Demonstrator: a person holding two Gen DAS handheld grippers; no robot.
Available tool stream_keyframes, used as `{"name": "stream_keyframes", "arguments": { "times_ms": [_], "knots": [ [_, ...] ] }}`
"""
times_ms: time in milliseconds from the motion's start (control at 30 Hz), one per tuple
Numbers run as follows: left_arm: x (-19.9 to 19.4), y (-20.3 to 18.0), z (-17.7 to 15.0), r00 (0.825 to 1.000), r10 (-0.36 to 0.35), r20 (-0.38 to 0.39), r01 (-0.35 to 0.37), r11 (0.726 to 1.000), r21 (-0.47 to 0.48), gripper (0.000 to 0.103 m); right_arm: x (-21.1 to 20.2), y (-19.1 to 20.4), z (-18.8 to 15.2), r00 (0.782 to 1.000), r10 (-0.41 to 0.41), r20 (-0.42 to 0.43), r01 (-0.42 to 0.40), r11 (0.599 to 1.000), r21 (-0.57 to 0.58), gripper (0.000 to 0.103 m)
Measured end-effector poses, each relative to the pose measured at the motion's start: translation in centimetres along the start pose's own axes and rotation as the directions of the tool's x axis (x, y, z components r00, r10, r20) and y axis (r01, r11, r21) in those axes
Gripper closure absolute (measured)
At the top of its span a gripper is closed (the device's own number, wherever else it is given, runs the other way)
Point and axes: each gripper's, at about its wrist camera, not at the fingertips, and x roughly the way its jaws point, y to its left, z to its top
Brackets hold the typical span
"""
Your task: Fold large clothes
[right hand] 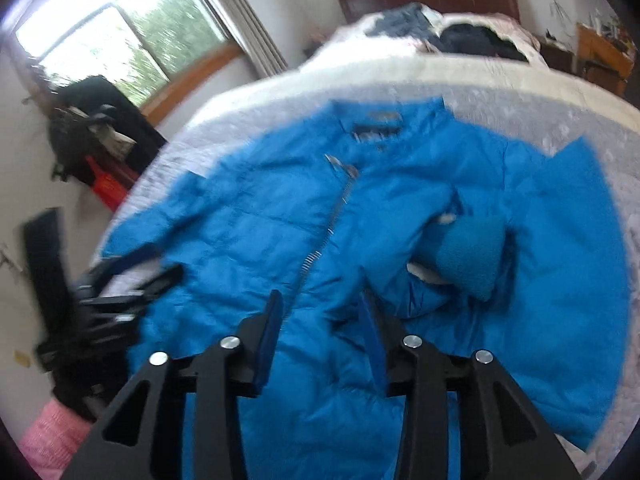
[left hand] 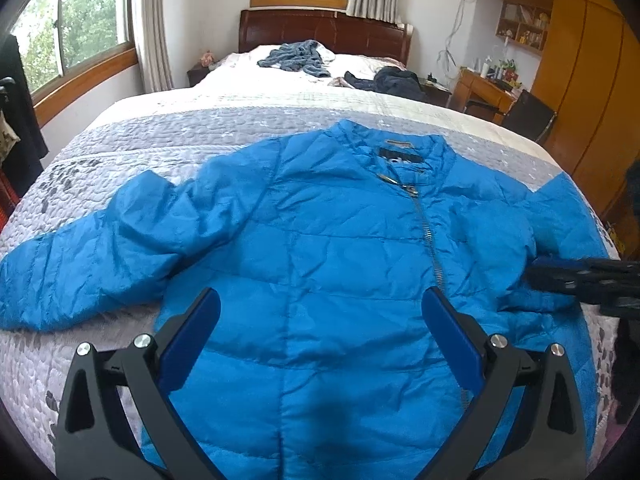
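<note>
Jaws spread over blue jacket (left hand: pixel 320 240); right view blurred.

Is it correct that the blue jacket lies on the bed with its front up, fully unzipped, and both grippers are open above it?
Not quite: the blue jacket is zipped, not unzipped; its zipper runs closed up the front in the left wrist view. It does lie front up on the bed, left gripper and right gripper open.

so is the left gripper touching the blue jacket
Cannot tell. In the left wrist view the open left gripper hangs over the blue jacket, but neither view shows contact or a gap plainly.
</note>
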Motion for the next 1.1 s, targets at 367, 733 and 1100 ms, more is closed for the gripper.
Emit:
{"name": "stream_keyframes", "arguments": {
  "times_ms": [367, 733, 1100],
  "knots": [
    [5.7, -11.6, 1.5, 0.989, -0.086, -0.12, 0.105, 0.98, 0.167, 0.003, -8.0, -7.8, -0.5, 0.958, -0.199, 0.205, 0.151, 0.962, 0.229, 0.054],
    [9.6, -13.7, 2.1, 0.966, -0.155, -0.205, 0.184, 0.974, 0.129, 0.071, -8.5, -12.2, -0.7, 0.95, -0.239, 0.199, 0.168, 0.933, 0.319, 0.053],
    [7.2, -6.5, 3.5, 0.982, -0.141, -0.123, 0.149, 0.987, 0.061, 0.081, -4.3, -12.3, -1.0, 0.996, -0.023, 0.09, -0.007, 0.948, 0.317, 0.054]
  ]
}}
